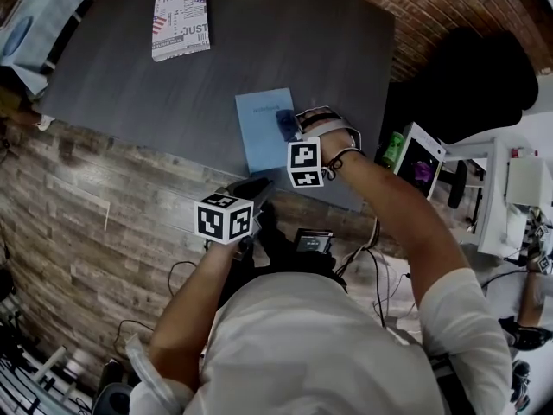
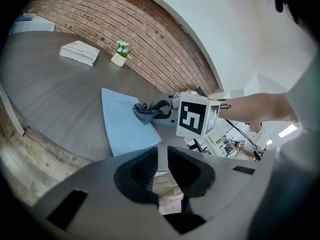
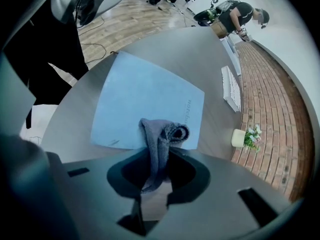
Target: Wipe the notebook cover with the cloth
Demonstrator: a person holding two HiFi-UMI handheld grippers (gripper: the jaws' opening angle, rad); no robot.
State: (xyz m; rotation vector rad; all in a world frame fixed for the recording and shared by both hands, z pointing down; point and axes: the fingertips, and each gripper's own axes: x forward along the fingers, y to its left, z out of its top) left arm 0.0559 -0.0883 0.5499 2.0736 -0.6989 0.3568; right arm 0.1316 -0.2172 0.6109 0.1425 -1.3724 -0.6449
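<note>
At the tabletop's (image 1: 130, 76) near edge, the right gripper (image 3: 158, 173) pinches a crumpled grey cloth (image 3: 161, 136) on the pale-blue notebook (image 3: 145, 99); the left gripper's (image 2: 162, 166) jaws stand narrowly apart, empty.

Head view looks steeply down; both gripper views, seemingly low and close, share the notebook (image 3: 150, 101).

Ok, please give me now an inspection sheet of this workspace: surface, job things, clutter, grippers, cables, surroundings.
Surface: dark wood-grain table.
Job's things: light blue notebook lying flat near the table's near edge; grey cloth over its cover.
Clutter: printed book and small potted plant on the far side.
Grippers: right gripper shut on the cloth; left gripper empty, jaws slightly apart, held off the table's edge.
Cables: thin black cables on the floor.
Surroundings: wooden floor, brick wall, a person far off.
</note>
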